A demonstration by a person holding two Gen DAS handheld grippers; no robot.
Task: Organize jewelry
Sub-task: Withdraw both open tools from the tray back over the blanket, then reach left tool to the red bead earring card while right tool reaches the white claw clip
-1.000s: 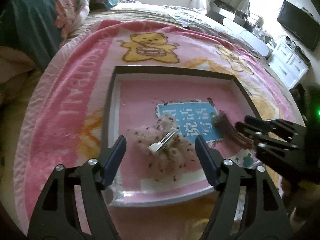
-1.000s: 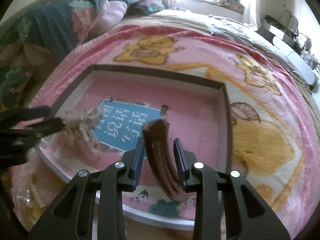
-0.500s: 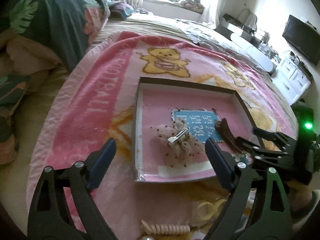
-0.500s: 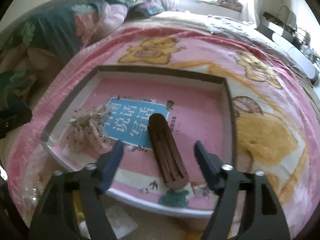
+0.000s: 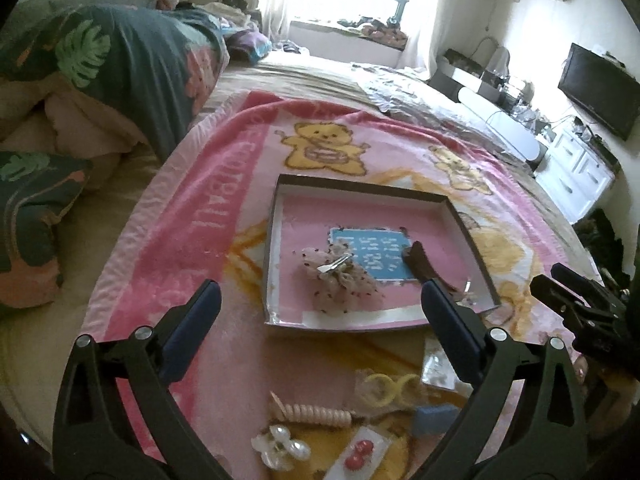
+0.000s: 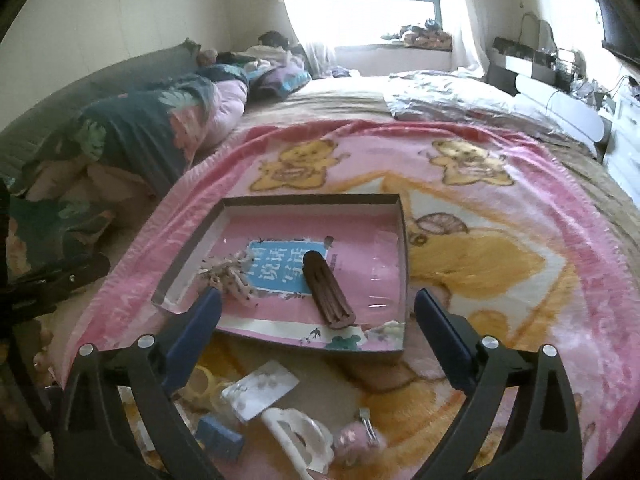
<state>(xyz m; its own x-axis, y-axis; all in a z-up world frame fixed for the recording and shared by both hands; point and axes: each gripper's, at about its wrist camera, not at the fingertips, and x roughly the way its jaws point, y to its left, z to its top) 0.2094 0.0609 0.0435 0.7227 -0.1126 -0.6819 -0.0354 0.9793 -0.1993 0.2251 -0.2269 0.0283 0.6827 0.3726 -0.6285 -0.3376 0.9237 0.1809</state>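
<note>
- Both sets of tongs are empty and spreading wider. The left tongs (image 5: 316, 320) frame the near edge of the tray (image 5: 276, 216), and the right tongs (image 6: 316, 320) hang over its near rim, with nothing between the jaws of either.
- The tray lies on the pink bear blanket (image 5: 224, 184) and holds a speckled fabric bow clip (image 5: 336, 276) at left and a brown hair clip (image 6: 328, 292) at right, just apart from each other.
- Unsorted pieces lie on the blanket nearer than the tray: a spiral hair tie (image 5: 316, 414), a pearl bow clip (image 5: 280, 446), yellow rings (image 5: 384, 388), a card of red earrings (image 5: 358, 454) and a white claw clip (image 6: 300, 428).
- Risk: the blanket is soft and uneven, so small pieces may sink in and slip from the pads.
- Risk: the cluster is crowded, so wide jaws may catch two pieces or knock the earring card.
- Risk: the tray is light and could shift if its near rim is bumped.
- The room is a bedroom: the bed (image 6: 360, 96) runs to a bright window, bedding is piled at far left, and a white cabinet and a wall screen are at right.
</note>
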